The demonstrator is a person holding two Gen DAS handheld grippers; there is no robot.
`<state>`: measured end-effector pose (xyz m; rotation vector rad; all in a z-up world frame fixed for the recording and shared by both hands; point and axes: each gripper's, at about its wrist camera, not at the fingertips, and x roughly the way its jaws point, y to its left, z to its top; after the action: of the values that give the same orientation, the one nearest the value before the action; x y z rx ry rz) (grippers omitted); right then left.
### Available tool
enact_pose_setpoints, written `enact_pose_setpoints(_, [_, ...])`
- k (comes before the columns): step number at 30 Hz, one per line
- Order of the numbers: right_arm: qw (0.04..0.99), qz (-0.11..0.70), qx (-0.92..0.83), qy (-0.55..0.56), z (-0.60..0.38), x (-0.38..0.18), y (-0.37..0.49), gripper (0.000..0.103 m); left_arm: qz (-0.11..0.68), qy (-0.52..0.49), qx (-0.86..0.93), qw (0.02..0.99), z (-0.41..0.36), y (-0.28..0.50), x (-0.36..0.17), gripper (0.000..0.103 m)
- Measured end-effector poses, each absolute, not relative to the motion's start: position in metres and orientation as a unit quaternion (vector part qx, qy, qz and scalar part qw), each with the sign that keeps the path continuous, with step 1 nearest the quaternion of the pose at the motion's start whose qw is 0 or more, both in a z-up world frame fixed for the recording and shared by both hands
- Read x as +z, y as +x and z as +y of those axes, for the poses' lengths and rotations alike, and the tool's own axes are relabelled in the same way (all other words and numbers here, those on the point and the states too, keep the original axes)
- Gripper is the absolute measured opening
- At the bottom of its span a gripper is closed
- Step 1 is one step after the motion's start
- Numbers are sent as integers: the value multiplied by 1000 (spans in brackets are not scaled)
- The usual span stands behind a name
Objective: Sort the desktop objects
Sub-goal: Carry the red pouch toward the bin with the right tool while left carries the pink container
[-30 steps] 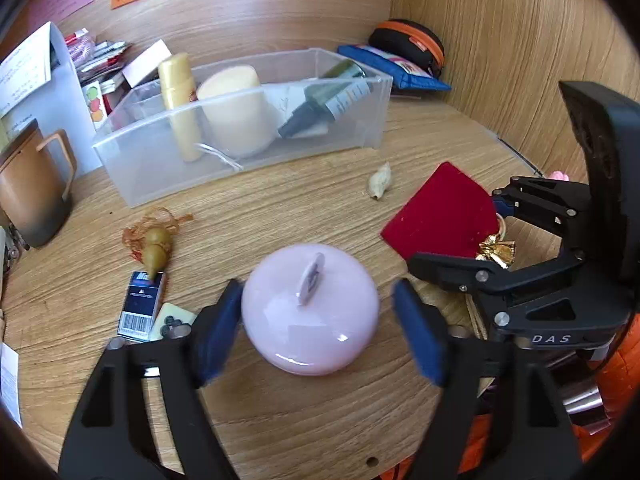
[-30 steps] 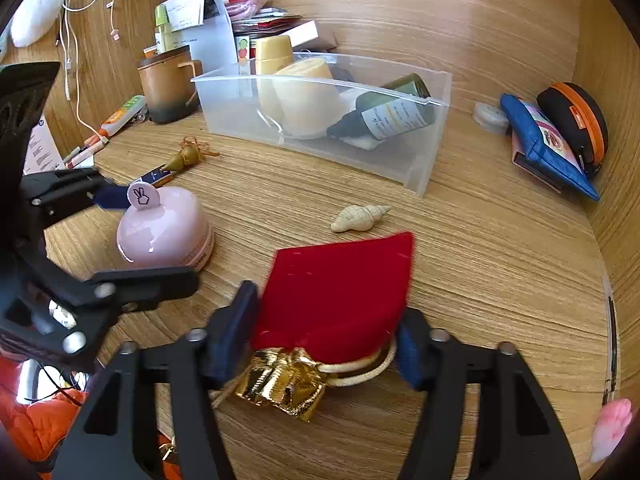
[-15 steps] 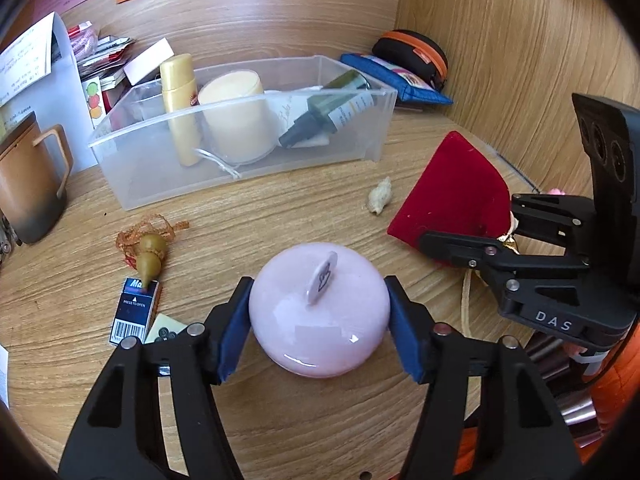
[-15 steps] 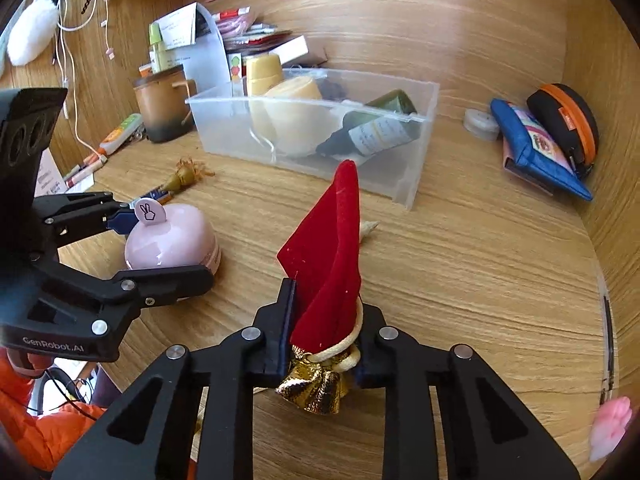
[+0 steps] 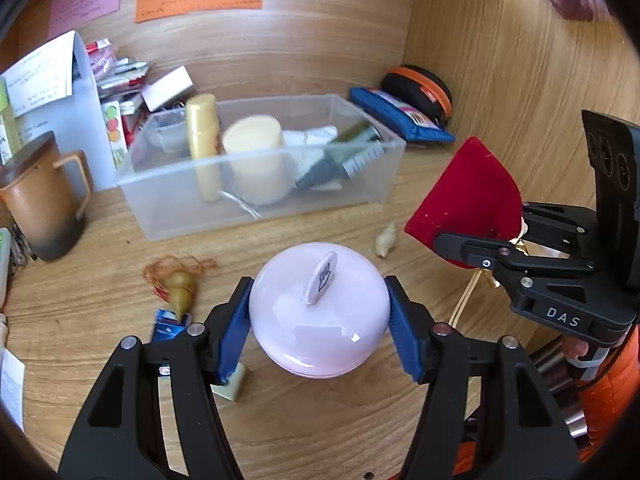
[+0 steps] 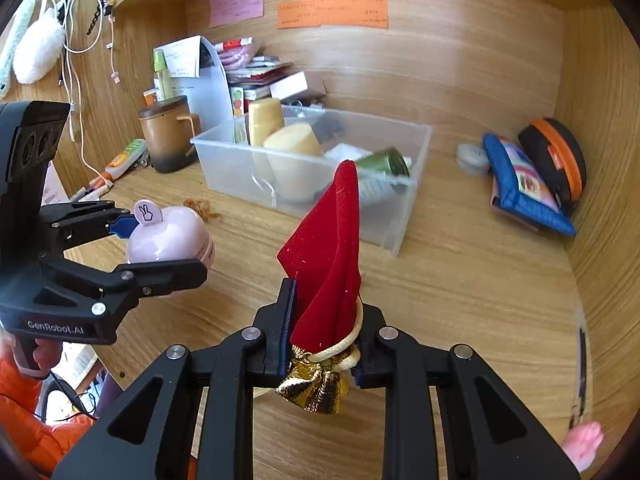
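On the wooden desk, left wrist view:
Left gripper (image 5: 319,322): both blue pads are pressed against the sides of the pink domed jar (image 5: 319,308), which is clamped between them in the near foreground.
Jar lid: a small white tab (image 5: 321,277) with a printed hand sign is seen standing on top.
Clear plastic bin (image 5: 260,172): set behind the jar on the desk (image 5: 100,272); a gold tube, a cream cylinder and a dark green bottle are contained in it.
Loose items: a gourd charm (image 5: 182,286) lies left of the jar and a small shell (image 5: 386,236) right of it, both blurred.
Brown mug (image 5: 42,200): placed at the far left.

In the alcove, right wrist view:
Right gripper (image 6: 324,332): closed on the neck of the red velvet pouch (image 6: 328,256), whose body points upward; the gold trim (image 6: 316,384) hangs below the fingers.
Pouch position: apparently held clear of the desk, in front of the bin (image 6: 316,168).
Left gripper (image 6: 160,248): seen at left, holding the jar (image 6: 168,236).
Blue pouch (image 6: 520,184): resting at the right wall beside a black-and-orange case (image 6: 554,160).
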<state>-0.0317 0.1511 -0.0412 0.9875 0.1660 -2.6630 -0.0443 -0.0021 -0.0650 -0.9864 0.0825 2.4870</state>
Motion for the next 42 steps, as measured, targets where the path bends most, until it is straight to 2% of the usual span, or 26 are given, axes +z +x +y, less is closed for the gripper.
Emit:
enact_pose_setpoints(21, [144,100,-935,307,132,3,-76,20,6,-313,933,179,-60,-88,-15,63])
enact_pose_setpoints(42, [155,117,-941,278,116,39,-168,20,-5,-322,933,159,-87,-148,6,63])
